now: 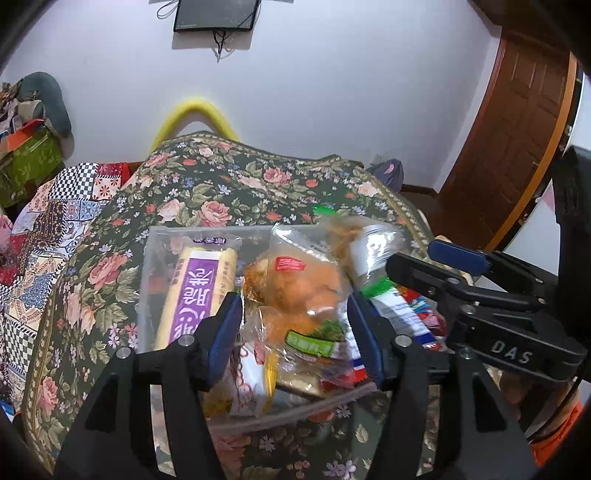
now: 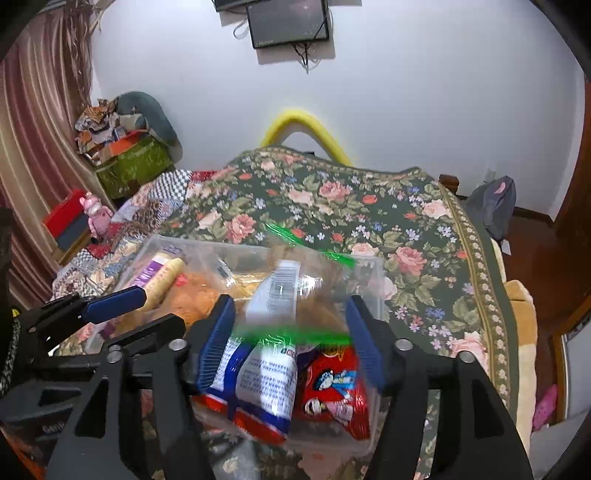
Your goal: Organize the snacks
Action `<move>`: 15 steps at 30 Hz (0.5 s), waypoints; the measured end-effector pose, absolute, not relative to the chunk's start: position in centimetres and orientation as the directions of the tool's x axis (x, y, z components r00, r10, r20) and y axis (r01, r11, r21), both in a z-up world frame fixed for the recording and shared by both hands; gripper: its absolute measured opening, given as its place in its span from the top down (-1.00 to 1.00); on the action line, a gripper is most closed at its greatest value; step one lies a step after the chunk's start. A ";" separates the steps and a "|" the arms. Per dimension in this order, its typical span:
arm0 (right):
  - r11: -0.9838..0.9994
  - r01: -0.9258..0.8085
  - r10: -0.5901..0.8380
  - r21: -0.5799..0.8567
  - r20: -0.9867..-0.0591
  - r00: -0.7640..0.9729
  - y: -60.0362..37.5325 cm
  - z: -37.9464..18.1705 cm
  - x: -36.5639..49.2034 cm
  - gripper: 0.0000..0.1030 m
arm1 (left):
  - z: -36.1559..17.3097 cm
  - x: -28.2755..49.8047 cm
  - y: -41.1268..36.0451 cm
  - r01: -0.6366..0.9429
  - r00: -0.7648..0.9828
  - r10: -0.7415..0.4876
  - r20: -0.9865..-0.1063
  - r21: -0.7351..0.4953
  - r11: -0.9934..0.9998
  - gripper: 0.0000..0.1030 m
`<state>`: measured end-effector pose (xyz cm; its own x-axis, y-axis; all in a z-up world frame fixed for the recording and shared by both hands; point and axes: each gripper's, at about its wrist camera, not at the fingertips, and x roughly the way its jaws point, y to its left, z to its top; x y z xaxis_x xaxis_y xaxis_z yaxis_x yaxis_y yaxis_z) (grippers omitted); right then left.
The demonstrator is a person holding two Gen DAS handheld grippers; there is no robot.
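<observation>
Both wrist cams close above, sharing snack bin (image 1: 155, 236) (image 2: 376, 266).

The green-striped clear bag (image 2: 295, 295) above the clear bin (image 2: 373, 280) is smeared with motion blur, so you cannot read its label or tell what it holds. In your left wrist view the same bag (image 1: 354, 240) blurs too. Your left gripper (image 1: 295, 332) covers the packets at the bin's near side (only scraps of print show). The screen (image 1: 214, 14) on the wall beyond the bin is cut by the top edge.
</observation>
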<state>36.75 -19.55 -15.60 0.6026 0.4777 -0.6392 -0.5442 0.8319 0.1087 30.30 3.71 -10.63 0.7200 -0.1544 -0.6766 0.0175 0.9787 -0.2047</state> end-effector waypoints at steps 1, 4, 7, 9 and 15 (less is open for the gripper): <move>0.830 -0.547 0.482 0.108 -0.632 0.607 -19.9 -15.2 36.4 -0.17 | -10.2 29.9 3.7 0.020 0.727 -0.156 -0.669 -0.206 0.978 -0.14; 0.828 -0.551 0.490 0.104 -0.610 0.623 -20.7 -14.2 35.1 -0.17 | -8.7 28.3 3.7 0.028 0.750 -0.153 -0.643 -0.200 0.979 -0.14; 0.828 -0.553 0.498 0.092 -0.573 0.651 -21.8 -12.7 33.2 -0.17 | -6.4 25.9 3.6 0.036 0.790 -0.143 -0.596 -0.189 0.981 -0.14; 0.825 -0.556 0.511 0.095 -0.546 0.664 -22.5 -11.5 31.9 -0.17 | -4.7 24.2 3.5 0.040 0.815 -0.138 -0.563 -0.183 0.982 -0.14; 0.812 -0.576 0.555 0.096 -0.432 0.711 -24.3 -7.2 26.8 -0.17 | 0.2 18.4 3.1 0.051 0.888 -0.107 -0.448 -0.136 0.989 -0.16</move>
<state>26.77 -24.31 -7.23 0.7109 0.5550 -0.4319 -0.5758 0.8120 0.0956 18.39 3.09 0.22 0.8878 -0.1072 -0.4476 0.0508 0.9894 -0.1360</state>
